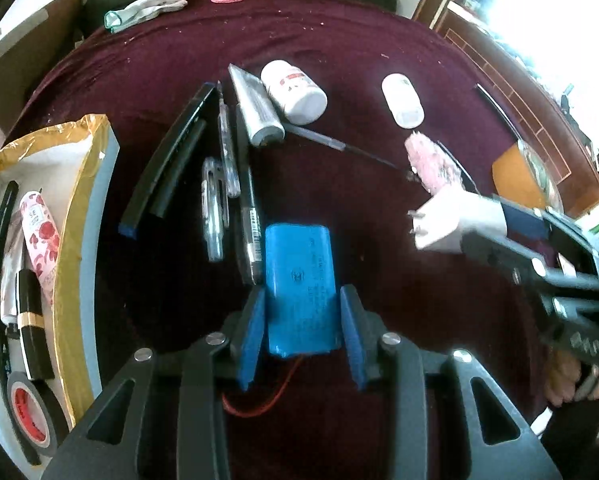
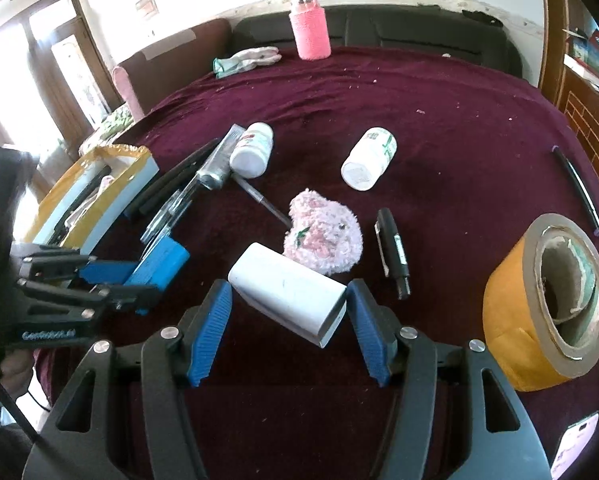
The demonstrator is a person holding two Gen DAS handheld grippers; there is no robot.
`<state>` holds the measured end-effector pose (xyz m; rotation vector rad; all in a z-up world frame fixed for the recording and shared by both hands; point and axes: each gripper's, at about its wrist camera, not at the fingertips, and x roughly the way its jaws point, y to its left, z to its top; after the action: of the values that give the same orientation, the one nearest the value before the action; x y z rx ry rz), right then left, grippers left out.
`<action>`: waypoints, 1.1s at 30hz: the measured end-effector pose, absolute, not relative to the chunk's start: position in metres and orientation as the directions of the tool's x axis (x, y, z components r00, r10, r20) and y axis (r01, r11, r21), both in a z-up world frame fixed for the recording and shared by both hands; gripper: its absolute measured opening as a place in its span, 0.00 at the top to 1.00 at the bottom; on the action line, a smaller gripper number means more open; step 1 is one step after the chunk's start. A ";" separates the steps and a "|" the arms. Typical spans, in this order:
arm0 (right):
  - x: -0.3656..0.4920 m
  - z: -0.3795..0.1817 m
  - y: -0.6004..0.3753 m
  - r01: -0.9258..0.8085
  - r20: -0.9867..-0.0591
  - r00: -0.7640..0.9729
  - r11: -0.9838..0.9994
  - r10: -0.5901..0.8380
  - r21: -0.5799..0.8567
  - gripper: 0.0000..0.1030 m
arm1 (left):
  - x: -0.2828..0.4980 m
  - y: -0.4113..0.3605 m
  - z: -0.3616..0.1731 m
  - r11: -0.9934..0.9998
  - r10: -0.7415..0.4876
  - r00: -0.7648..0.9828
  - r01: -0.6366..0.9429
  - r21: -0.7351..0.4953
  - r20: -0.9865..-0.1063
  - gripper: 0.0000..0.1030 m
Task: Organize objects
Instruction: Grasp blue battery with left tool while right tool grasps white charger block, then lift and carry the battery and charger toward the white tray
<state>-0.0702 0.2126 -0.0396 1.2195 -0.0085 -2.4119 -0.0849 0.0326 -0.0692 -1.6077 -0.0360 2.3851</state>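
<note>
A blue battery pack (image 1: pixel 299 260) with a red wire lies lengthwise between my left gripper's (image 1: pixel 303 292) blue pads, which press on both of its long sides. It sits just right of a row of pens (image 1: pixel 247 208) on the maroon cloth. In the right wrist view the same left gripper (image 2: pixel 149 284) grips the battery pack (image 2: pixel 163 260) beside the box. My right gripper (image 2: pixel 289 286) is shut on a white plug adapter (image 2: pixel 275 276), held above the cloth in front of a pink fluffy item (image 2: pixel 323 236). The adapter's (image 1: pixel 439 224) prongs point left in the left wrist view.
An open box (image 1: pixel 79 200) edged in gold tape at the left holds a lipstick, a tape roll and a tube. Two white bottles (image 2: pixel 251 148) (image 2: pixel 369 158), a silver tube, black cases, a black clip (image 2: pixel 393 252) and a large yellow tape roll (image 2: pixel 547 304) lie around.
</note>
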 end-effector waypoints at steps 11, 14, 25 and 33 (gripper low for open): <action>-0.052 -0.042 0.199 0.373 -0.790 -0.509 -0.915 -0.341 0.155 0.52 | -0.069 0.029 -0.071 -0.964 0.224 -0.365 -0.216 -0.152 -0.904 0.70; -0.056 -0.045 0.202 0.322 -0.795 -0.498 -0.925 -0.345 0.200 0.70 | -0.059 0.024 -0.072 -0.958 0.261 -0.350 -0.210 -0.196 -0.900 0.70; -0.038 -0.043 0.179 0.328 -0.797 -0.485 -0.920 -0.361 0.217 0.65 | -0.039 0.028 -0.071 -0.961 0.240 -0.368 -0.219 -0.167 -0.898 0.70; -0.048 -0.048 0.176 0.300 -0.789 -0.500 -0.926 -0.358 0.230 0.64 | -0.026 0.027 -0.072 -0.969 0.210 -0.430 -0.214 -0.127 -0.878 0.70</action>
<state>-0.0484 0.1759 -0.0475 1.3001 -0.0877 -2.4319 -0.0259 0.0266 -0.0720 -1.5117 0.0058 2.4636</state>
